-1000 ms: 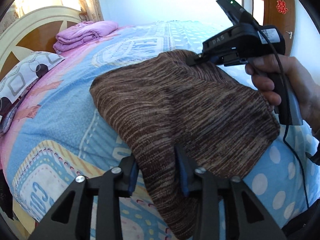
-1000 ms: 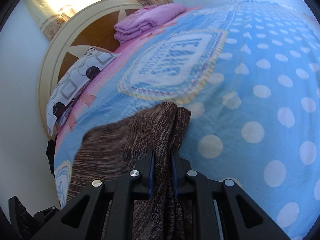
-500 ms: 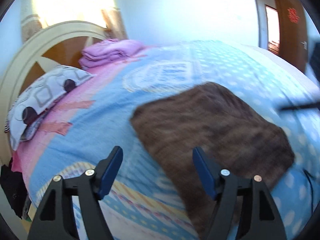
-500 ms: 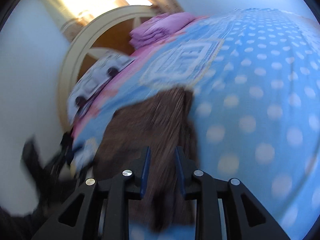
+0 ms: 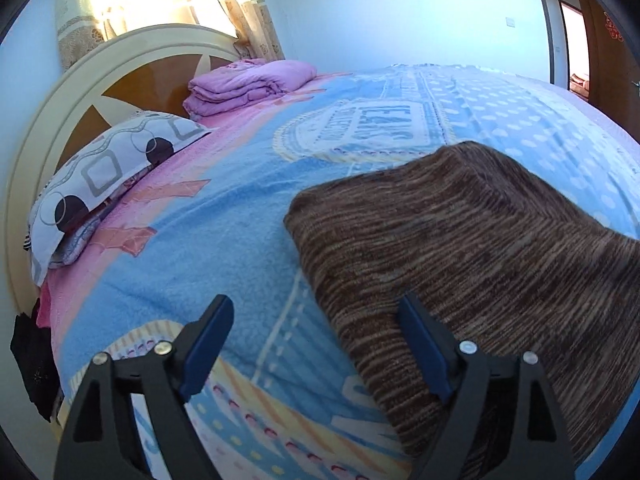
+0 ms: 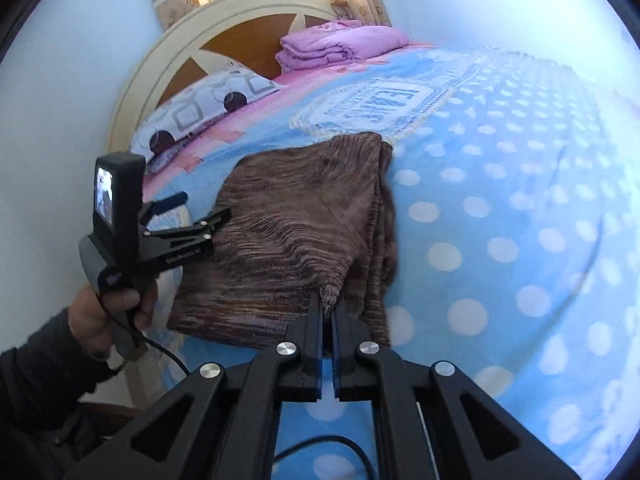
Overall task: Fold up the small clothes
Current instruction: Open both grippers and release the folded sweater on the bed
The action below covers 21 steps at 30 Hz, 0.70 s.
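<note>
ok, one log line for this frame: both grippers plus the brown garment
left gripper: jaws opening, nothing pinched | right gripper: shut on brown knit garment corner | garment: partly folded on blue bedspread

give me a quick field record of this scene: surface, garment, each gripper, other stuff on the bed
surface: bed with blue polka-dot blanket
garment: brown knit garment, folded over, lying on the blanket
right gripper: shut, pinching the garment's near corner
left gripper: jaws opening, nothing gripped; one finger over the garment's edge, the other over the blanket
left hand: grips the left gripper's handle
near headboard: patterned pillow, folded purple bedding
</note>
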### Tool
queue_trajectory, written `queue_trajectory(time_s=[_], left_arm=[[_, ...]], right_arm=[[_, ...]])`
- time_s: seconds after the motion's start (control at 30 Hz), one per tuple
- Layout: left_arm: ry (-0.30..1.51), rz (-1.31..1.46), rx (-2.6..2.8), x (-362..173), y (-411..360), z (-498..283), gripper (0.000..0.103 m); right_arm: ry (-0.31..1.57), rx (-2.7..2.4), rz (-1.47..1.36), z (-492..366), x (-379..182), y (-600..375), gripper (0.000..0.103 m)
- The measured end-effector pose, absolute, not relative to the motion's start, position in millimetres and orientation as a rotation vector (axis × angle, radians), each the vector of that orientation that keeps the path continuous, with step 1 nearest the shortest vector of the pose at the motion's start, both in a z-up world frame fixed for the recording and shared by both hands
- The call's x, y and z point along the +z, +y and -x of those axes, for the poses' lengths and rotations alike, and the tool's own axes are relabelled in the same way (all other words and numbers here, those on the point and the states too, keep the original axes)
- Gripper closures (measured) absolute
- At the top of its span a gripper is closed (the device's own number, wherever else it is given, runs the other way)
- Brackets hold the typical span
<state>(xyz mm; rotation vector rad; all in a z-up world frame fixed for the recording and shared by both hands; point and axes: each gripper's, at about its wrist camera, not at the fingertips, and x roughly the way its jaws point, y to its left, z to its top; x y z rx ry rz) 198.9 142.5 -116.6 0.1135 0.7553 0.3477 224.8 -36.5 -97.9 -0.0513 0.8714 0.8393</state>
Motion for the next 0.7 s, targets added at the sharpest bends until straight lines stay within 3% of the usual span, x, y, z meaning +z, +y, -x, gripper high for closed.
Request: queue_trajectory(time_s=[0.13,0.3,0.4,0.57,0.7], left_arm=[[0.735,-0.127,0.373,-123,142,-200,0.005],[0.758,-0.090,0.328,-117,147,-192,0.004],[0.760,-0.112,0.313,-104,143,-178,0.005],[0.699,-0.117,0.276,-65,132,-138,0.002],[0.656,-0.094,0.234,-44,124,-119,0.001]], right_arm=[[0.970,0.787,0.090,-235,-138,-35,0.101],[0.982,0.789,0.016,-237,-147,-38,0.100],[0.967,0.766,0.026,-232,-137,-37,0.093],[0.773,0.675,0.036,-196,-86,-38,0.052],[0.623,0.624,-0.006,-162,-55,-40,0.046]])
